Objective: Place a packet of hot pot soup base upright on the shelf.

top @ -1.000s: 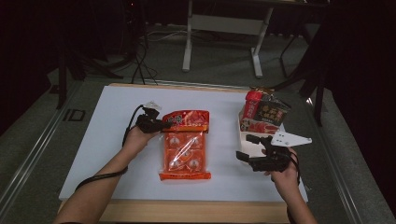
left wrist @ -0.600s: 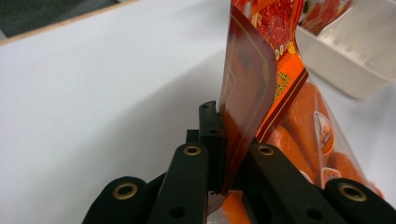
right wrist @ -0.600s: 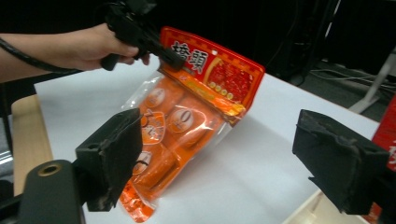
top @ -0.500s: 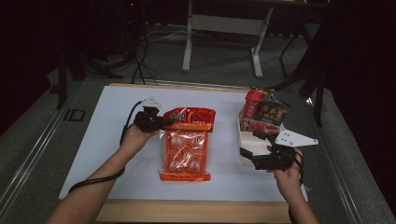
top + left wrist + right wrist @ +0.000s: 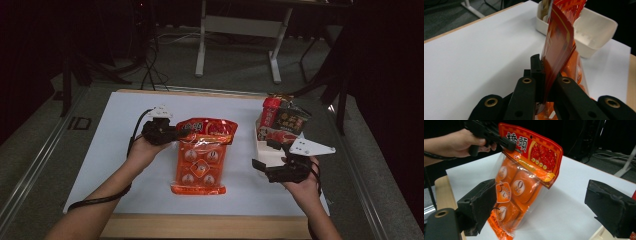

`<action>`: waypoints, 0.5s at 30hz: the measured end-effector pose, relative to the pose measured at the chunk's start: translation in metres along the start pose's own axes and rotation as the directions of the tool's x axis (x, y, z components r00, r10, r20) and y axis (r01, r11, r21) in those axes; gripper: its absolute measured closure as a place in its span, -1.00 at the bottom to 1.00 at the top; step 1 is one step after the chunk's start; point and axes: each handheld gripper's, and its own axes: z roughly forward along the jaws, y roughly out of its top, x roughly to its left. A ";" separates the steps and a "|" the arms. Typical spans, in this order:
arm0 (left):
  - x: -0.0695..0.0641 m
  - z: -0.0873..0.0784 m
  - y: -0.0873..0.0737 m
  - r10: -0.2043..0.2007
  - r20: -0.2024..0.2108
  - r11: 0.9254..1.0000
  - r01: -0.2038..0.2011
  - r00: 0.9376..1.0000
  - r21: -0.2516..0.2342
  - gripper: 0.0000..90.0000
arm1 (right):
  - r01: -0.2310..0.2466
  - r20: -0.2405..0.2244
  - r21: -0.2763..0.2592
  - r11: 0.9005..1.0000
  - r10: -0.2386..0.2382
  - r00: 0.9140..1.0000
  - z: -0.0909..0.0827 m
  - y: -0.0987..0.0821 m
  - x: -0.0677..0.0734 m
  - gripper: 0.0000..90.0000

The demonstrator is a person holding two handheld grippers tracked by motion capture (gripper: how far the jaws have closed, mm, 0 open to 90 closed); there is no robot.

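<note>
An orange snack bag (image 5: 200, 162) with a red header lies mid-table, its top end raised. My left gripper (image 5: 176, 133) is shut on the header's left corner. In the left gripper view the jaws (image 5: 543, 68) pinch the red header (image 5: 557, 42) edge-on. My right gripper (image 5: 266, 155) hovers open to the right of the bag, apart from it; its jaws have just been opening, and nothing is between them. The right gripper view looks between its spread jaws (image 5: 541, 191) at the hanging bag (image 5: 521, 185) and at the left gripper (image 5: 490, 133) in its hand.
A white bin (image 5: 265, 152) at the table's right holds several upright red and dark packets (image 5: 280, 120); it also shows past the bag as a white bin (image 5: 596, 32). The white tabletop (image 5: 115, 165) ends in a wooden front edge. Table legs and cables stand behind.
The left gripper has risen with the bag's header, lifting the top end off the table. The right gripper has stayed in place while its jaws spread wider.
</note>
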 end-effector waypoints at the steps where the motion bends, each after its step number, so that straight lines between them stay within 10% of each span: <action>1: -0.002 -0.001 0.001 0.007 0.005 1.000 -0.007 1.000 -0.002 0.99 | 0.003 -0.003 0.008 1.000 -0.003 1.000 0.001 0.000 0.000 -0.70; 15: -0.027 -0.013 0.008 0.083 0.067 0.996 -0.080 0.994 -0.046 0.99 | -0.005 -0.010 0.015 1.000 0.005 1.000 0.015 0.005 -0.005 -0.63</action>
